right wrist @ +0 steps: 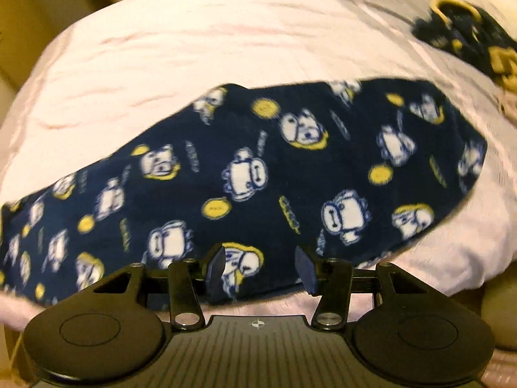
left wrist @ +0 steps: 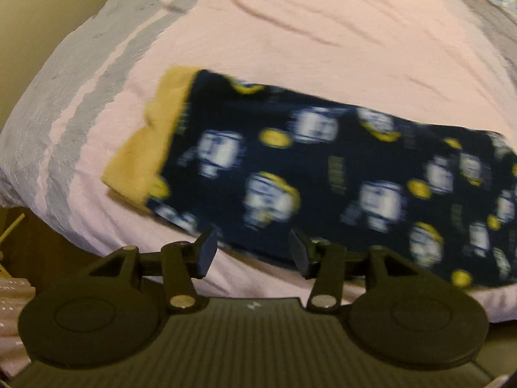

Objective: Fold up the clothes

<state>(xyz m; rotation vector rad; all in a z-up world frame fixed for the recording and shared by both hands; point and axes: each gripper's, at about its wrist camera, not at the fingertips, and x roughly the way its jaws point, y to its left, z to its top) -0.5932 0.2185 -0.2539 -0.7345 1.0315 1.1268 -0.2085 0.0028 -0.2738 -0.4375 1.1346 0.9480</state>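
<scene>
- Nearest the left wrist camera is the left gripper (left wrist: 253, 252): its 2 dark fingers stand apart with nothing between them, hanging over the near edge of the pyjama trousers (left wrist: 323, 174).
- Nearest the right wrist camera is the right gripper (right wrist: 260, 270), its jaws likewise parted and empty, above the near hem of the same trousers (right wrist: 258, 174).
- The trousers lie flat as a long band across the pink bedcover (left wrist: 290, 32), folded lengthwise, dark blue fleece with white cartoon figures and yellow discs.
- In the left view a yellow cuff (left wrist: 142, 148) ends the trousers at the left; the cloth runs off to the right edge.
- In the right view the other, wider end lies at the right, rounded, with the bedcover (right wrist: 194, 32) showing all around it.
- A 2nd dark blue garment (right wrist: 468, 35) with yellow trim lies crumpled at the top right of the right view, apart from the trousers.
- Grey stripes (left wrist: 97, 74) run along the bedcover's left border.
- The print carries small yellow lettering, too blurred to read; each gripper body bears only a small crosshair mark (right wrist: 257, 324).
- Both views are smeared by motion.
</scene>
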